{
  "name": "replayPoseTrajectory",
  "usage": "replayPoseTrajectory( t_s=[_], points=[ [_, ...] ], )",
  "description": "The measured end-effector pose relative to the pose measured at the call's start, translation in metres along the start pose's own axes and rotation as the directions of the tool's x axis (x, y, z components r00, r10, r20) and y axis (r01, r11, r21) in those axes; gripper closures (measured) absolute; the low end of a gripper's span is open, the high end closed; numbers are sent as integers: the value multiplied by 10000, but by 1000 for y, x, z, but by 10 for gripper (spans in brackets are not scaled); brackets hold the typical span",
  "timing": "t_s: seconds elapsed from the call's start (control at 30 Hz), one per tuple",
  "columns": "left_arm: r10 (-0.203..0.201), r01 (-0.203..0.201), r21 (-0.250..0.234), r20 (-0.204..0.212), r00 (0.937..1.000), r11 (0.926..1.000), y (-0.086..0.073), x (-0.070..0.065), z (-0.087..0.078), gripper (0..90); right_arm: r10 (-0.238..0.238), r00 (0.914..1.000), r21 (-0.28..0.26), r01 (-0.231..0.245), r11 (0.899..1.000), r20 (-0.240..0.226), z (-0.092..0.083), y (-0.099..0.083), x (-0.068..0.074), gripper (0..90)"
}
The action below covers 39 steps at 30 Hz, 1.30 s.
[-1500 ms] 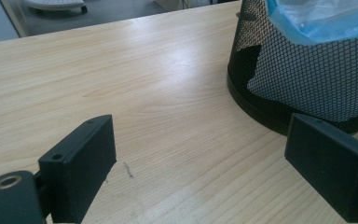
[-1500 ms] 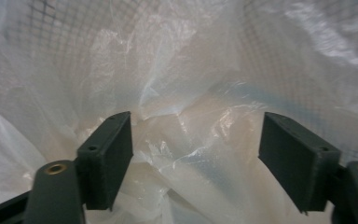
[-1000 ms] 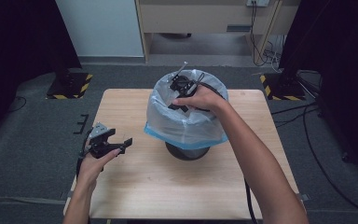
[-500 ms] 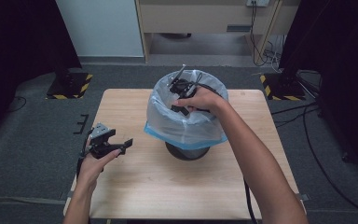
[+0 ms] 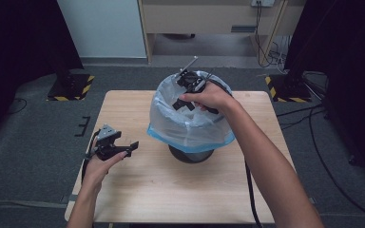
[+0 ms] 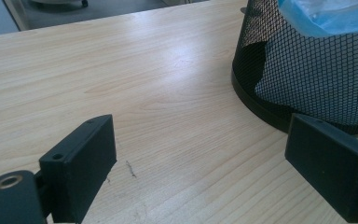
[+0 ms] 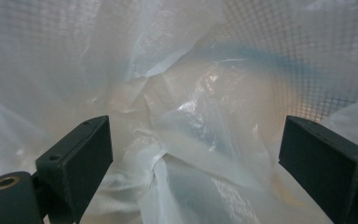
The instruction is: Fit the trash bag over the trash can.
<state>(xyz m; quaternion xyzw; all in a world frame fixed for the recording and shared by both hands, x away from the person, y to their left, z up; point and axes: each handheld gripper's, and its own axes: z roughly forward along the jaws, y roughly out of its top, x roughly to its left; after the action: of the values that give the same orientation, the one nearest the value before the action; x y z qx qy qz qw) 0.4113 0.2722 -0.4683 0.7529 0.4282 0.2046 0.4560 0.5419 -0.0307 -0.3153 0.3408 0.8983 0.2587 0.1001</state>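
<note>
Two claws wide | right claw [image 5: 183,102] (wrist bent down) inside bag [image 5: 190,130] | left claw [image 5: 132,148] low over table [image 5: 171,190]

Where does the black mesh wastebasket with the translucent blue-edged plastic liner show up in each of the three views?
High view: the black mesh wastebasket stands mid-table, its liner draped over the rim, the right gripper inside its mouth.
Left gripper view: upper right, mesh wall on the table.
Right gripper view: seen from inside, mesh behind the liner.
Shared landmark: the liner's blue edge.
</note>
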Motion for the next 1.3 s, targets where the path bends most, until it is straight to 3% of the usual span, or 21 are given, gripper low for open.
replayPoseTrajectory(
  t_s=[0.13,0.27,0.33,0.47,0.5,0.6,0.73,0.9,1.0,1.03,1.17,1.23,1.3],
  points=[
    [48,-48,79,25,10000,10000,1,-1,3,77,21,9999,-374,-17,9993,111,-10,-1,-2,103],
    [106,-107,113,56,9999,9999,1,-3,6,76,185,9997,-1145,-164,9933,177,-25,0,-2,109],
    [188,-189,224,49,9998,9996,2,-4,6,76,200,9987,-1513,-128,9884,461,-38,1,-1,111],
    [202,-198,405,-97,9997,9990,-1,-4,8,72,406,9975,-2371,-258,9711,579,-62,0,-1,111],
    [207,-203,446,-101,9997,9988,-1,-4,9,71,487,9968,-2709,-298,9621,632,-71,-3,-1,108],
    [191,-178,456,-281,9994,9988,-3,-3,9,71,569,9953,-3046,-306,9520,779,-85,-11,-5,116],
    [52,-30,502,-446,9990,9987,-7,-4,9,71,985,9918,-3339,-660,9403,815,-99,-29,-11,105],
    [179,-134,729,-614,9980,9973,-11,-4,10,71,1577,9831,-3910,-1098,9138,925,-118,-57,-24,102],
    [87,-35,759,-684,9976,9971,-13,-5,11,71,2105,9720,-4287,-1468,8915,1049,-127,-74,-36,100],
    [45,8,754,-702,9975,9972,-13,-5,11,71,2396,9650,-4536,-1673,8754,1065,-130,-82,-41,100],
    [147,-77,917,-757,9970,9958,-14,-5,11,72,3204,9399,-5188,-2167,8270,1183,-134,-111,-59,100],
    [104,-33,886,-798,9968,9961,-15,-6,12,71,3733,9215,-5386,-2616,8009,1075,-133,-130,-68,100],
    [65,11,923,-820,9966,9957,-17,-6,12,72,3967,9114,-5413,-2803,7927,1091,-129,-144,-74,100]
  ],
)
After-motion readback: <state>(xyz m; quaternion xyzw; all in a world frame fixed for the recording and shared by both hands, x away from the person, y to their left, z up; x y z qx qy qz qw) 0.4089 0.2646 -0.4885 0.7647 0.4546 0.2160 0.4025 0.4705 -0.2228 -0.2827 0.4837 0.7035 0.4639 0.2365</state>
